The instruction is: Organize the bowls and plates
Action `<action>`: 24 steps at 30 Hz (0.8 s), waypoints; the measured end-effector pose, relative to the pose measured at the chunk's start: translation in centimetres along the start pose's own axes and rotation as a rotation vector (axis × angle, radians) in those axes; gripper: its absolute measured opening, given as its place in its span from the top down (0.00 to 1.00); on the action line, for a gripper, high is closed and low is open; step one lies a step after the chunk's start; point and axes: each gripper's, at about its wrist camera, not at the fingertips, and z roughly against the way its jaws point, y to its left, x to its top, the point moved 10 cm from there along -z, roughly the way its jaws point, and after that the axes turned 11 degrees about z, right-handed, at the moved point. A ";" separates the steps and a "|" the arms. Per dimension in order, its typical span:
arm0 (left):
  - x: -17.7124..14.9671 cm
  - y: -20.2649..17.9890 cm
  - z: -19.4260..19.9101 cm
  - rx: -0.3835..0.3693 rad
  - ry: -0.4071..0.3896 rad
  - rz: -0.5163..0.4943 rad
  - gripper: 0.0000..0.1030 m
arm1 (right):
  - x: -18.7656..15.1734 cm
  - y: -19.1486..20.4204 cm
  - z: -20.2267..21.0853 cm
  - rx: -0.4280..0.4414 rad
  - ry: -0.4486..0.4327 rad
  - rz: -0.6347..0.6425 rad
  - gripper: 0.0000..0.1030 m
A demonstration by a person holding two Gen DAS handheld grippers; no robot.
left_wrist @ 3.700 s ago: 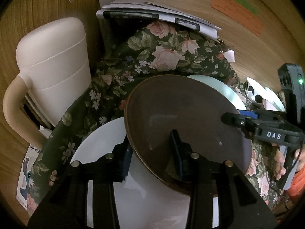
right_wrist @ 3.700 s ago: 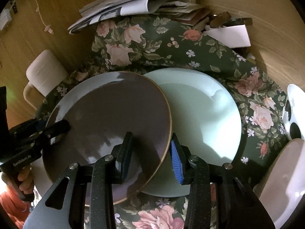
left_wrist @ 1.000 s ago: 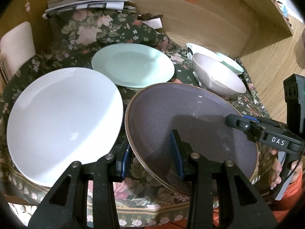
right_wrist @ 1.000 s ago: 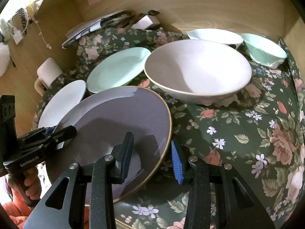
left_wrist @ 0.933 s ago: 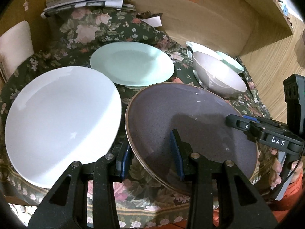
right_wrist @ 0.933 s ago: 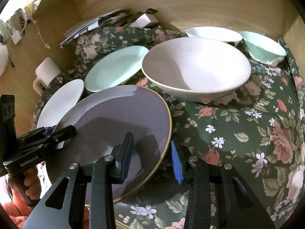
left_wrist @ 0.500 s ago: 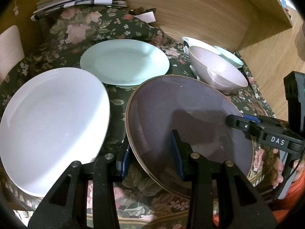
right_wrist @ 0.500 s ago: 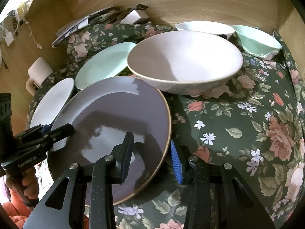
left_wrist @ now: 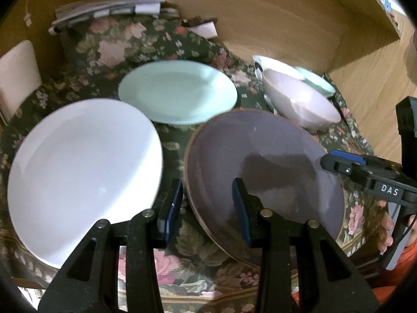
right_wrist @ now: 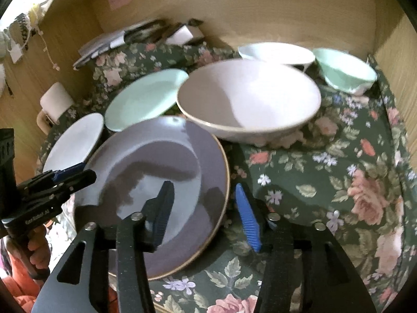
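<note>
A grey-purple plate (left_wrist: 263,167) (right_wrist: 156,182) with a brown rim lies on the floral cloth near the front edge. My left gripper (left_wrist: 206,206) is open and straddles the plate's left rim. My right gripper (right_wrist: 206,208) is open and straddles its right rim. The right gripper's tip shows in the left wrist view (left_wrist: 341,163), and the left gripper's tip in the right wrist view (right_wrist: 70,178). A white plate (left_wrist: 83,172) lies left of the grey plate, a mint plate (left_wrist: 177,91) behind it.
A large pale bowl (right_wrist: 247,99) sits close behind the grey plate, with a white bowl (right_wrist: 276,52) and a mint bowl (right_wrist: 344,70) behind it. Papers (left_wrist: 109,10) lie at the back. A cream container (left_wrist: 15,75) stands at left. Wooden walls (left_wrist: 273,26) enclose the space.
The grey plate came down onto the cloth in front of the large bowl. Both grippers' jaws have widened and let go of its rim.
</note>
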 end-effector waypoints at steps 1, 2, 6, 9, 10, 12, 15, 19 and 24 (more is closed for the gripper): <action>0.3 0.1 0.3 0.001 -0.011 0.002 0.60 | 0.4 0.2 0.3 -0.004 -0.013 0.010 0.49; 0.7 0.3 0.8 0.003 -0.028 0.005 0.56 | 0.7 0.4 0.4 -0.006 -0.021 0.017 0.47; 2.3 1.1 2.4 0.023 -0.088 0.017 0.45 | 2.4 1.5 0.9 0.001 -0.057 0.049 0.45; 3.6 2.1 3.8 0.056 -0.143 0.025 0.37 | 3.7 2.3 0.8 0.020 -0.076 0.065 0.43; 3.9 2.4 4.1 0.065 -0.155 0.026 0.34 | 4.2 2.7 0.7 0.027 -0.083 0.070 0.38; 4.7 3.1 4.9 0.085 -0.184 0.033 0.29 | 5.0 3.4 0.6 0.035 -0.099 0.081 0.34; 5.5 4.4 5.9 0.108 -0.215 0.045 0.24 | 5.9 4.5 0.1 0.055 -0.105 0.103 0.33; 6.2 6.4 6.5 0.145 -0.235 0.069 0.20 | 7.0 6.3 -0.9 0.094 -0.099 0.130 0.33; 6.4 9.6 6.8 0.206 -0.237 0.111 0.19 | 8.1 8.6 -2.4 0.131 -0.083 0.182 0.33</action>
